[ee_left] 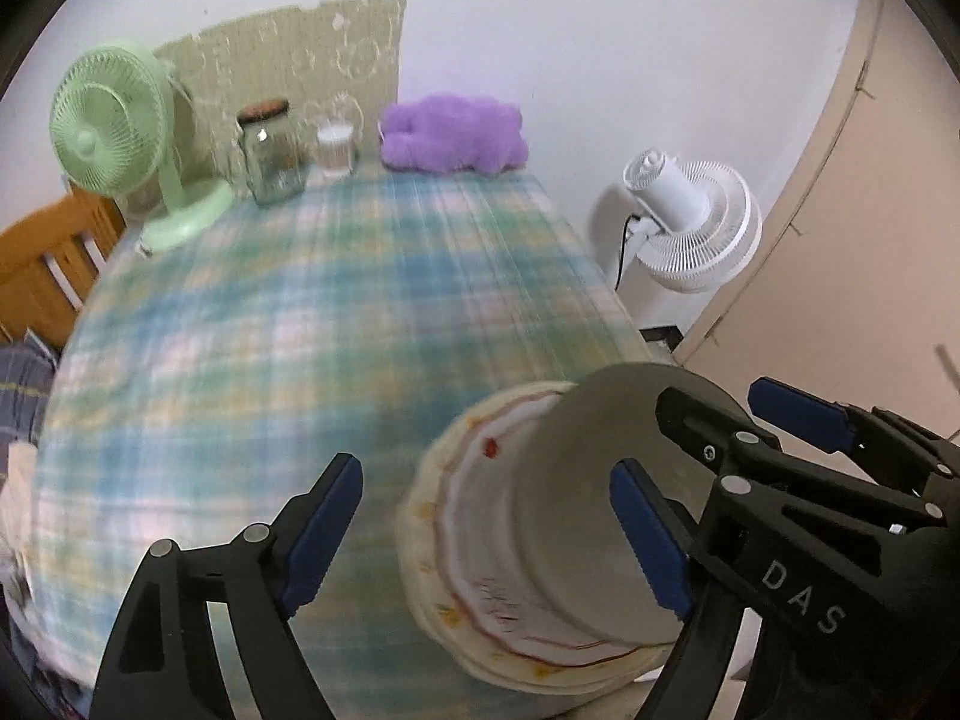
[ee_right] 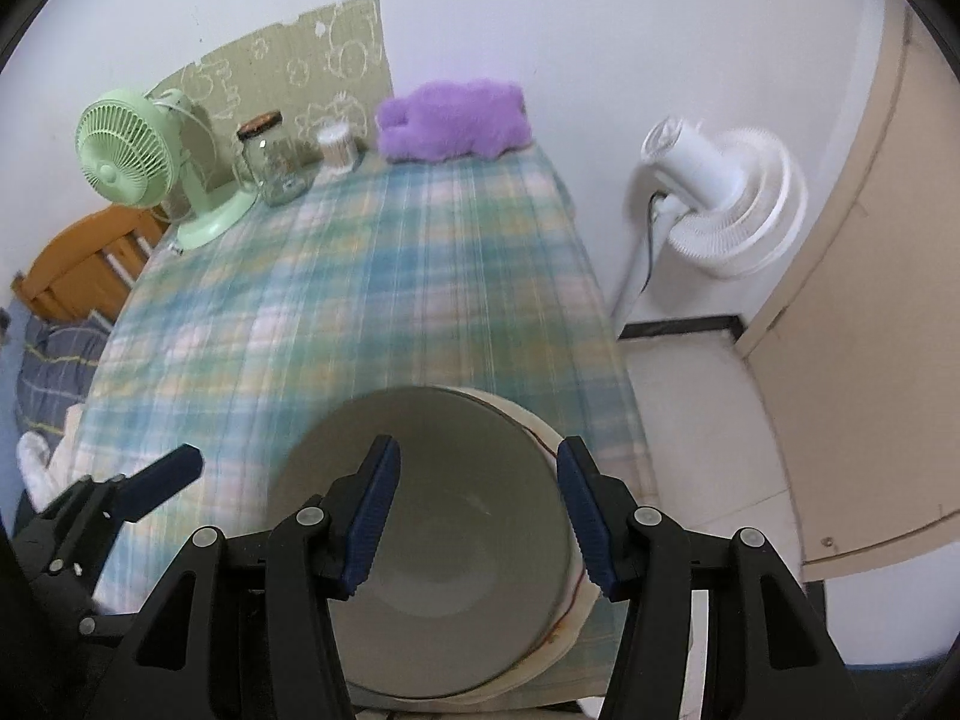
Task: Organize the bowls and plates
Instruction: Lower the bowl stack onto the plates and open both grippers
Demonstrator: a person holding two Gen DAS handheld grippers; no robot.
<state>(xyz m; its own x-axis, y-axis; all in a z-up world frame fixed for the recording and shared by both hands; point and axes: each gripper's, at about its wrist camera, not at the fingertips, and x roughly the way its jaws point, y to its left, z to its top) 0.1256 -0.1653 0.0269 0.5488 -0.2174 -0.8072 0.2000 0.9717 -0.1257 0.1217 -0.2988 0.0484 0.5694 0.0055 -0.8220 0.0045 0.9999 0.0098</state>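
Observation:
A grey bowl (ee_left: 576,498) sits on a stack of cream plates (ee_left: 456,546) with a red ring pattern, at the near right corner of the checked table (ee_left: 270,330). My left gripper (ee_left: 486,534) is open and empty, its fingers straddling the left part of the stack. My right gripper (ee_right: 477,516) is open above the bowl (ee_right: 444,534), its fingers spread over the bowl's inside, holding nothing. The plates' rim (ee_right: 576,606) shows under the bowl. The right gripper also shows in the left wrist view (ee_left: 720,420), and one left finger (ee_right: 162,474) in the right wrist view.
At the table's far end stand a green desk fan (ee_left: 108,120), a glass jar (ee_left: 270,156), a small white cup (ee_left: 336,147) and a purple plush (ee_left: 456,132). A white floor fan (ee_left: 690,216) stands right of the table. A wooden chair (ee_left: 42,264) stands left.

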